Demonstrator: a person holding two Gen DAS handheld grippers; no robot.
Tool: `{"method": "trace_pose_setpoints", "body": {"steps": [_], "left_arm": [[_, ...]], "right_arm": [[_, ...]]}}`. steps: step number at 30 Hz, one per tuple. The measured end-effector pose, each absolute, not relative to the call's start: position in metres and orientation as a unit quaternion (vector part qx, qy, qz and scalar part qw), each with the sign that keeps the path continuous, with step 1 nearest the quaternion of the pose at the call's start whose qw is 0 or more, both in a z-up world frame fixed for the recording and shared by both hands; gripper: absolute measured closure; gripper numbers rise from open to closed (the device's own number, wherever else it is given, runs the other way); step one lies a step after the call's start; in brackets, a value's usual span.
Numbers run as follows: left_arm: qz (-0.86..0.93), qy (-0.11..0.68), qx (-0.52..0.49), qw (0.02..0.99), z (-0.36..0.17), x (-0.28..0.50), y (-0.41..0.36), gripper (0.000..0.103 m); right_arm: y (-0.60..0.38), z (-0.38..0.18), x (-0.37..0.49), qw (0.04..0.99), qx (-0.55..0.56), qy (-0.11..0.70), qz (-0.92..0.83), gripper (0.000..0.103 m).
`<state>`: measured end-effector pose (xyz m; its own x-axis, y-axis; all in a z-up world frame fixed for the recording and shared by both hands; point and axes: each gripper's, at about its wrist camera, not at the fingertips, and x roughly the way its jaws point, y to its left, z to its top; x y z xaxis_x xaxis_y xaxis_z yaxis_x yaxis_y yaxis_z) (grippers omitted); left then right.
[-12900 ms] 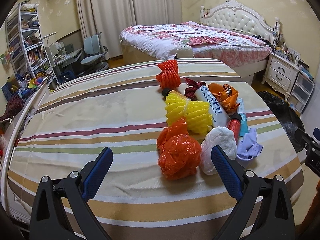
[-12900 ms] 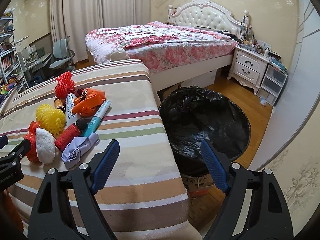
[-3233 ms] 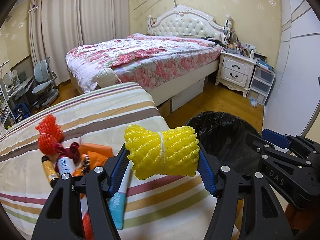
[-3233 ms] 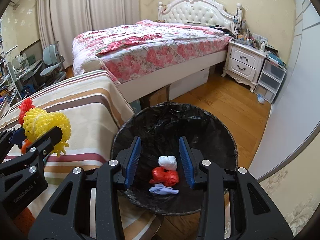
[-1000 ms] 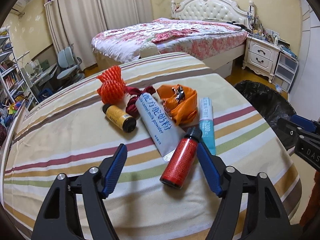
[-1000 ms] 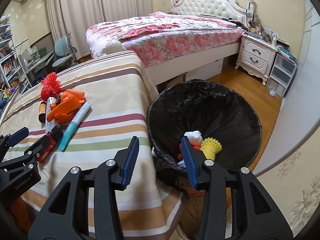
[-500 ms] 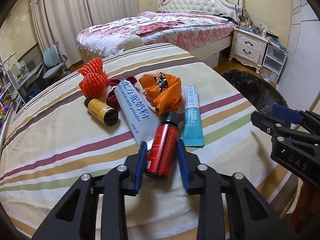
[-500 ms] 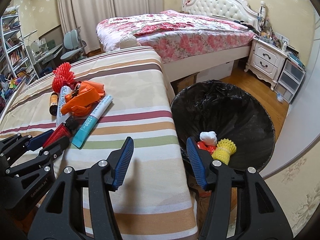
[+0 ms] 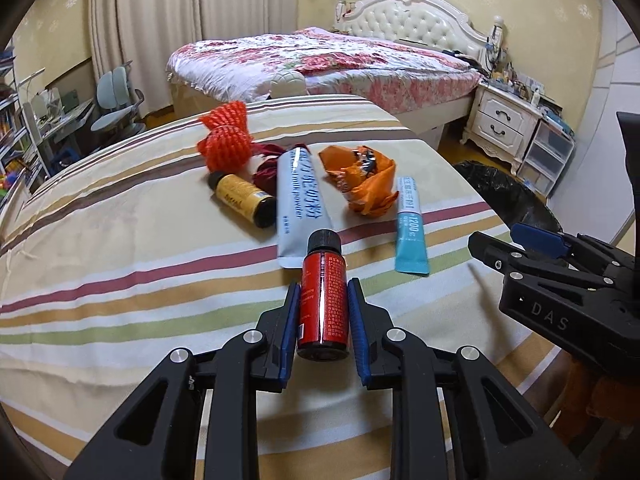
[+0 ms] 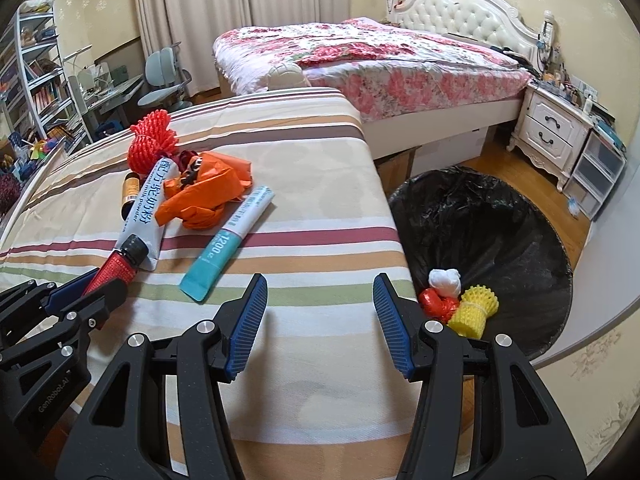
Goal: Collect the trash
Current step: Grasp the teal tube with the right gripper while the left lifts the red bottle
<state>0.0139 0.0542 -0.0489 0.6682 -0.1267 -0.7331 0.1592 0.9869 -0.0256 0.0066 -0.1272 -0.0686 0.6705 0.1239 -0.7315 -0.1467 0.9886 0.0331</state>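
My left gripper [image 9: 323,300] is shut on a small red bottle [image 9: 323,300] with a black cap, its blue pads pressing both sides. The bottle [image 10: 116,266] shows at the left of the right wrist view, just above the striped cloth [image 9: 120,240]. Beyond it lie a grey-blue milk powder sachet [image 9: 300,200], a teal tube [image 9: 411,236], a crumpled orange wrapper [image 9: 362,184], a yellow bottle [image 9: 242,200] and a red foam net [image 9: 226,142]. My right gripper [image 10: 320,312] stands open over the table's near edge, nothing between its fingers. The black-lined bin [image 10: 480,240] holds a yellow net, red net and white wad.
A bed with floral cover [image 10: 380,60] stands behind the table. A white nightstand [image 10: 556,132] and plastic drawers [image 10: 600,172] are at the right. Shelves and a desk chair [image 10: 160,76] fill the left. Wooden floor shows around the bin.
My left gripper's jaws closed onto the red bottle, which lay loose between them a second ago, and lifted it slightly. My right gripper swung left from over the bin to over the table edge.
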Motion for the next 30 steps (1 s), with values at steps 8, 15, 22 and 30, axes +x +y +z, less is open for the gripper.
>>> {"method": "trace_pose_setpoints", "body": {"steps": [8,15,22,30], "left_arm": [[-0.058,0.402,-0.008,0.914,-0.05,0.011,0.082,0.078],[-0.052,0.413,-0.03,0.909,-0.053,0.012,0.1,0.078],[-0.049,0.421,-0.032,0.905,-0.055,0.015,0.102,0.069],[-0.048,0.421,-0.011,0.906,-0.056,0.018,0.1,0.077]], "right_arm": [[-0.107,-0.068,0.011,0.91,-0.024,0.402,0.093,0.049],[-0.094,-0.068,0.011,0.909,-0.033,0.402,0.1,0.049],[-0.09,-0.07,0.014,0.908,-0.027,0.406,0.103,0.049],[-0.078,-0.072,0.036,0.899,-0.014,0.425,0.11,0.049]]}}
